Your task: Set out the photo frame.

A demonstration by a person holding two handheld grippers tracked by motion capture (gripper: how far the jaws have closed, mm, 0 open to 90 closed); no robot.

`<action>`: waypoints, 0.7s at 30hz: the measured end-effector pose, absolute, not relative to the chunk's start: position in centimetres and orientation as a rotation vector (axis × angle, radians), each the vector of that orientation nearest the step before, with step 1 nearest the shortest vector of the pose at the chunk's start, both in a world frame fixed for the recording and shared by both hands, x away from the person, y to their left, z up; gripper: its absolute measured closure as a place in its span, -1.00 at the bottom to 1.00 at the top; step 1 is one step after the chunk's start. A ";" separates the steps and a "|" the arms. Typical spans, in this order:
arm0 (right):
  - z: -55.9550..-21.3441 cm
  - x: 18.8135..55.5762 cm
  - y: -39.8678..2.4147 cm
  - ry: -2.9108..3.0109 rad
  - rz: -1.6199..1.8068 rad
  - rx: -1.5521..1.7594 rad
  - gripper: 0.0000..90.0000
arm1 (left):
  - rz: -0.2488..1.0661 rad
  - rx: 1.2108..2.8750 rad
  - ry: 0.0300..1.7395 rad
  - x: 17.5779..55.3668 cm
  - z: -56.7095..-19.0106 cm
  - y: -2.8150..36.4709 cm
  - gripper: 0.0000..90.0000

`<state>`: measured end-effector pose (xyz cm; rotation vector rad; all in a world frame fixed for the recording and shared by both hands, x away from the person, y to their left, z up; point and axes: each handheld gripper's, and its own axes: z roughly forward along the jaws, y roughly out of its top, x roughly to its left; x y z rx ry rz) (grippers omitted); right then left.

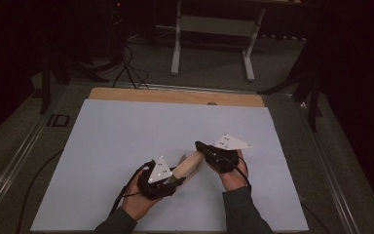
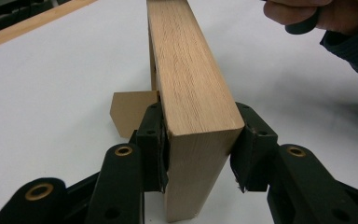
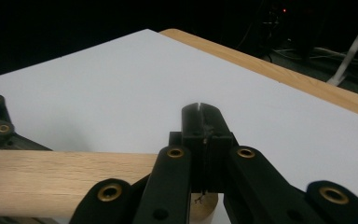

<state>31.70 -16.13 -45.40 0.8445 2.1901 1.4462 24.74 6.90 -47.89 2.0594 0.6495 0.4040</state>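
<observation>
Left gripper [image 1: 168,181] sits nearest the person, at about seven o'clock from the middle of the white surface [image 1: 126,136], and it is clamped on the near end of a wooden block [image 2: 191,93] — one pad pressing each broad face, the grain running away from the camera. In the left gripper view a small tan piece [image 2: 130,112] shows behind the block near the surface, seemingly joined to it; what it is cannot be made out.

Right gripper [image 1: 209,153] lies a little farther out, at roughly two o'clock from the left one, over the block's far end. In its own view its jaws look pressed together at the tips, with pale wood passing under the linkage and a rounded wooden bit below. Whether it pinches that wood I cannot tell — the contact is hidden.

My reading is that the block is being held between the two hands, just above or on the surface. To do this well, keep the left clamp square on the faces so the block cannot twist, move both hands together, and avoid levering one end against the other. The light, dry wood should slide if the squeeze slackens.

Farther off, a bare wooden strip [image 1: 175,96] edges the surface at twelve o'clock. On the frame at about ten o'clock, a white mark reading "ID" [image 1: 58,120] is the only writing legible.
</observation>
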 end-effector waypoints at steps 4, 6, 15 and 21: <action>-45.7 31.8 -15.9 2.202 1.416 0.844 0.99 | 0.415 2.069 0.630 24.6 -47.9 6.8 0.33; -45.7 31.8 -15.8 2.205 1.414 0.844 0.99 | 0.418 2.073 0.623 24.6 -47.9 6.8 0.33; -45.6 31.7 -15.8 2.203 1.395 0.852 0.99 | 0.456 2.073 0.673 25.1 -47.9 7.3 0.30; -45.6 31.7 -16.0 2.207 1.396 0.868 0.99 | 0.454 2.042 0.755 25.8 -48.1 8.0 0.25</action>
